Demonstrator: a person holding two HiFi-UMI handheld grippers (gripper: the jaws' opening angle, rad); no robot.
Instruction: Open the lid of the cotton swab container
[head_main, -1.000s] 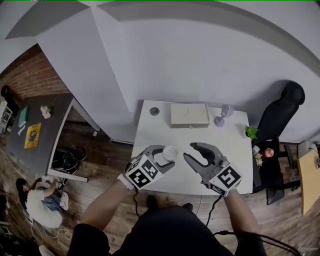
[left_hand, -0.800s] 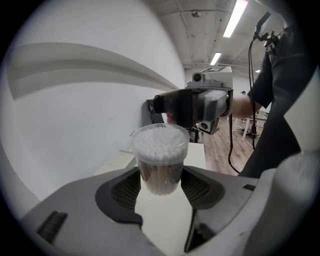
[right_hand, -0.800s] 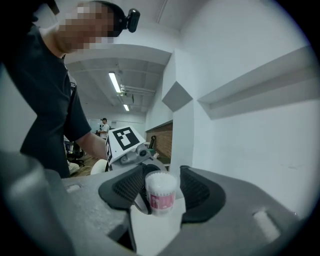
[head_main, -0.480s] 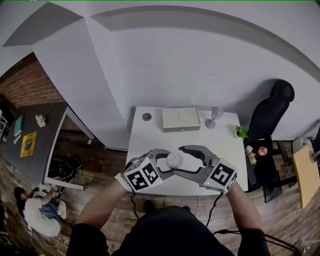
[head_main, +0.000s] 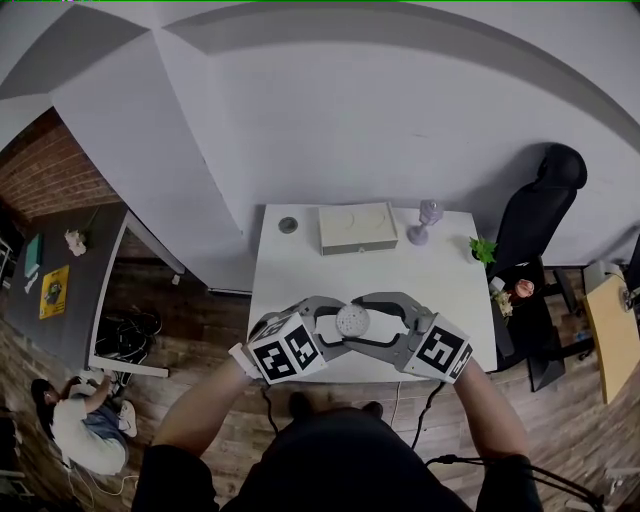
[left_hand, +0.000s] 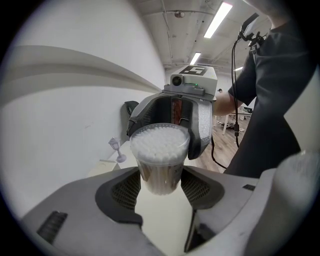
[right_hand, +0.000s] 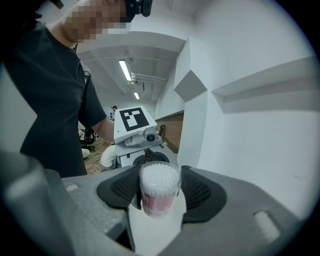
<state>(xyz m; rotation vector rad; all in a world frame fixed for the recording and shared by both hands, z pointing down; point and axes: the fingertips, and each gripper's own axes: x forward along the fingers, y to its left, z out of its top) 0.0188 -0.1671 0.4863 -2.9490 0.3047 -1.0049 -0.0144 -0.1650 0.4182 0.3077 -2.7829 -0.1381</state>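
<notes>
Your two grippers meet over the near edge of the white counter, and the cotton swab container hangs between them, clear of the surface.

Your left gripper comes in from the left. In the left gripper view its fingers are clamped on the lower part of the container's body, with a ridged pad pressed against each side. The swab heads show white through the clear top, and the lid looks to be in place over them.

Your right gripper comes in from the right and faces the left one. Its fingers have just been closing, and the container stands between them. In the right gripper view the pads sit against both sides of it, just above the pink label. So both grippers have hold of the same container, one from each side.

Along the far edge of the counter stand:
- a small dark round thing on the left
- a flat beige box in the middle
- a little lilac lamp-shaped ornament just to the right of the box
- a small green plant at the right edge

All are well apart from the grippers. A black chair stands past the right end of the counter.
</notes>
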